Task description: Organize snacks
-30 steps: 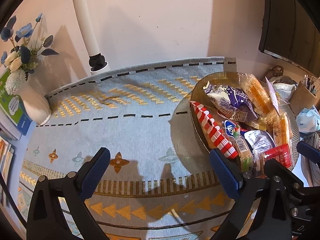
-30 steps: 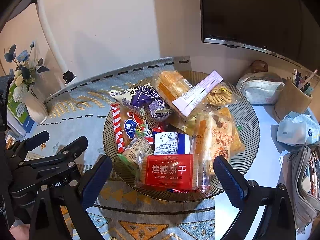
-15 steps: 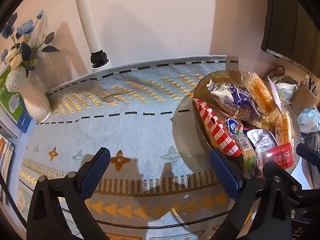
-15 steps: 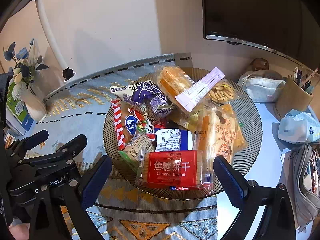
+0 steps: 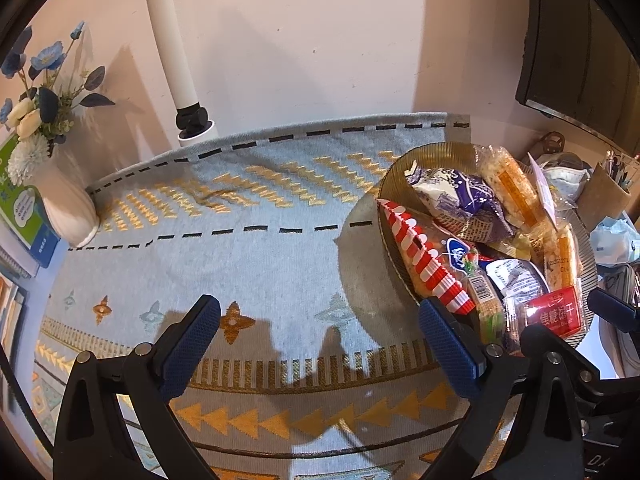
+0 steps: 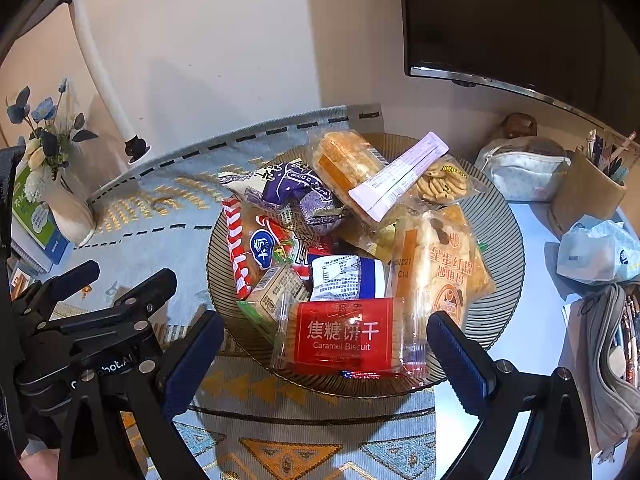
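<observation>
My right gripper (image 6: 324, 354) hangs wide open and holds nothing; its blue pads (image 6: 460, 356) sit at the lower left and lower right of the right wrist view, either side of the near rim of the plate (image 6: 504, 264). The plate fills the centre of that view, heaped with snacks. The red biscuit pack (image 6: 344, 336) lies nearest me, at the front of the heap, between my pads but not touched by them. Behind it are a white-and-blue sachet (image 6: 344, 282), a striped pack (image 6: 240, 252) to the left, a purple pack (image 6: 296, 196) above that, an orange cake pack (image 6: 440, 268) on the right, and a pale pink bar (image 6: 396, 176) tilted across the top.

My left gripper (image 5: 320, 344) is also spread wide and empty, over bare cloth (image 5: 240, 248) at the bottom of the left wrist view. There the plate (image 5: 416, 160) sits at the right edge, just beyond my right-hand pad (image 5: 450, 350).

A vase (image 6: 68, 208) stands at the left of the right wrist view, a pen cup (image 6: 584, 196) and tissue pack (image 6: 596, 250) at the right.
</observation>
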Motion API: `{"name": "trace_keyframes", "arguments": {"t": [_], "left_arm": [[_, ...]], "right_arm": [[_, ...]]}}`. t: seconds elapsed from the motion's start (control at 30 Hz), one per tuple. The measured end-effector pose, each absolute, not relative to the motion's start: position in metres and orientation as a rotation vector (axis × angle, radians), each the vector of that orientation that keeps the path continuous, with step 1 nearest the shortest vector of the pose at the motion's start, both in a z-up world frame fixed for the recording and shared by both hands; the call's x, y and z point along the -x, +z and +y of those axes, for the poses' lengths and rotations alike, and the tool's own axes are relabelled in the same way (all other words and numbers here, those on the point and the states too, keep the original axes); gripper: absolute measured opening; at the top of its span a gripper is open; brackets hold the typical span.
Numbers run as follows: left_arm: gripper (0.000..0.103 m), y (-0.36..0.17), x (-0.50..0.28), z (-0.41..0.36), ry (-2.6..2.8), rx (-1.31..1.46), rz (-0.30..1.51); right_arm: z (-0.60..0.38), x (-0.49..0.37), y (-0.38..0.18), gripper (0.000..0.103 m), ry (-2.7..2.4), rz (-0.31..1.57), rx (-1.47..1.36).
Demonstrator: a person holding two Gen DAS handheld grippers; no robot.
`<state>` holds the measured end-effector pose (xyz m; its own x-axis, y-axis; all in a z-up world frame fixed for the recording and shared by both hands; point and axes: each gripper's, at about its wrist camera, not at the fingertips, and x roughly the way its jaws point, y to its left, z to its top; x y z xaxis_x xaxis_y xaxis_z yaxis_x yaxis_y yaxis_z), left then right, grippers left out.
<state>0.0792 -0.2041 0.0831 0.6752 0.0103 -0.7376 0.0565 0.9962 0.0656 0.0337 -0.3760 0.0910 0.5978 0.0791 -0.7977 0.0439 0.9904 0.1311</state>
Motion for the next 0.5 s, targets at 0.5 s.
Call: {"name": "trace_keyframes", "arguments": {"t": [0.5], "left_arm": [[0.099, 0.09, -0.074, -0.222, -0.119, -0.125, 0.794]], "right_arm": [[-0.4, -0.025, 0.091, 0.101, 0.01, 0.929, -0.194]]}}
